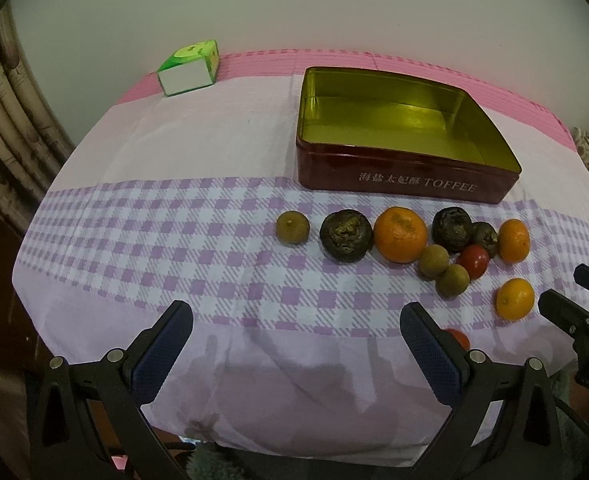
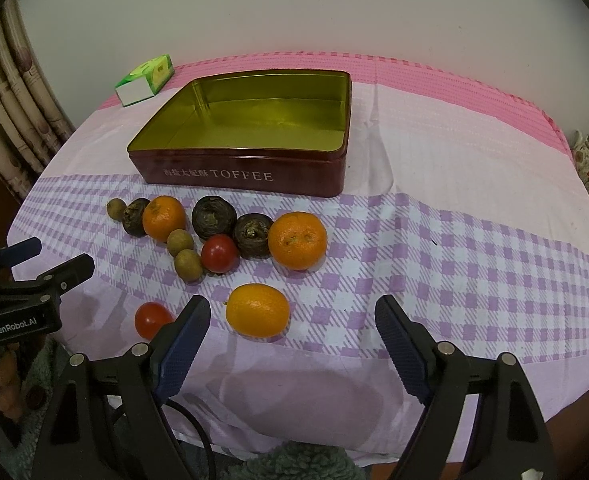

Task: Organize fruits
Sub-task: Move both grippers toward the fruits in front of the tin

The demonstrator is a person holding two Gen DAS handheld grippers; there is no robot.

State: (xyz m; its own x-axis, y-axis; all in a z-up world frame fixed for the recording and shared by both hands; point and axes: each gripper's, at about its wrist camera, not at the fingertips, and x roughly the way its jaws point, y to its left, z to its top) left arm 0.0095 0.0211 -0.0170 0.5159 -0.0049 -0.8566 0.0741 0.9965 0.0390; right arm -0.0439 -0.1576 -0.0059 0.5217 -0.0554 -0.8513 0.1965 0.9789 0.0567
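Worktop (image 2: 454,184), covered by a pink and lilac checked cloth, carries everything. No fruit sorted yet.

Toffee tin (image 2: 250,136): open, empty, gold inside, dark red walls, far side of the fruit. Rigid, with low walls, so fruit can be lowered straight in.

Green tissue box (image 2: 146,80): back left corner, apart from the rest.

Fruit, all loose on the cloth just in front of the tin:
- Large orange (image 2: 297,241), right end of the cluster, touching a dark wrinkled fruit (image 2: 251,236). Firm, round, dimpled skin; take across the widest part.
- Nearest orange (image 2: 257,311), alone, just ahead of the right jaws; best first pick. Likely to roll if nudged.
- Third orange (image 2: 163,218), left part of the cluster.
- Two more dark wrinkled fruits (image 2: 213,217), (image 2: 135,217); kind unclear, possibly dried. Rough surface should grip well.
- Red tomato (image 2: 219,253) mid-cluster; second tomato (image 2: 153,320) beside the right gripper's left finger. Smooth, soft, bruisable: close gently.
- Three small tan fruits (image 2: 180,242), (image 2: 188,265), (image 2: 115,209); light, hard to centre.

Right gripper (image 2: 292,334): jaws apart, nothing between them, pointing down at the cloth.
Left gripper (image 1: 296,334): jaws wide apart, empty, over bare cloth left of the fruit.
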